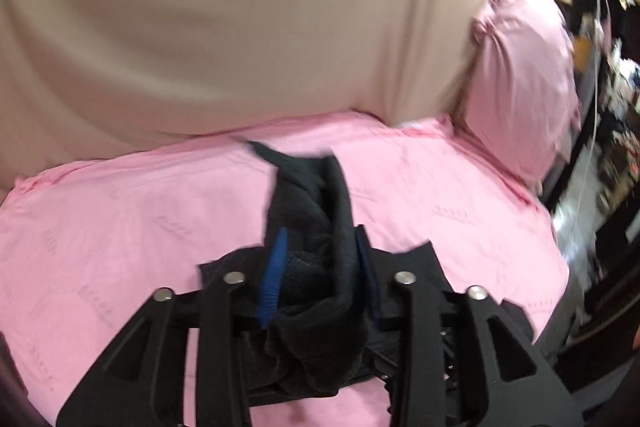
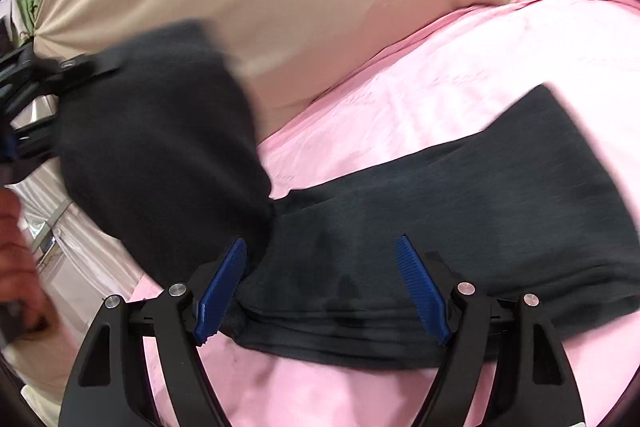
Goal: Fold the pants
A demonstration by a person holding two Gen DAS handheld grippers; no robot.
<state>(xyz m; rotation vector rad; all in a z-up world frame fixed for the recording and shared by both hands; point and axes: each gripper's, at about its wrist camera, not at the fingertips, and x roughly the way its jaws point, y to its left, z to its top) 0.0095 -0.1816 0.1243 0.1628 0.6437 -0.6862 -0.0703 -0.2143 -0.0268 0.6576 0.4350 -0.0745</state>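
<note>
Dark pants [image 2: 460,211] lie across a pink bed sheet [image 2: 460,79], one end lifted at the left. My left gripper [image 1: 320,247] is shut on a bunched end of the pants [image 1: 316,211] and holds it above the bed; it also shows at the left edge of the right wrist view [image 2: 36,83], holding the raised flap [image 2: 160,147]. My right gripper [image 2: 322,259] is open, its blue pads [image 2: 220,291] on either side of the pants' near edge, low over the cloth.
A beige sheet [image 1: 220,19] hangs behind the bed. A pink pillow [image 1: 520,75] stands at the right of the bed. Dark furniture and clutter [image 1: 608,107] are at the far right. A hand [image 2: 16,251] shows at the left edge.
</note>
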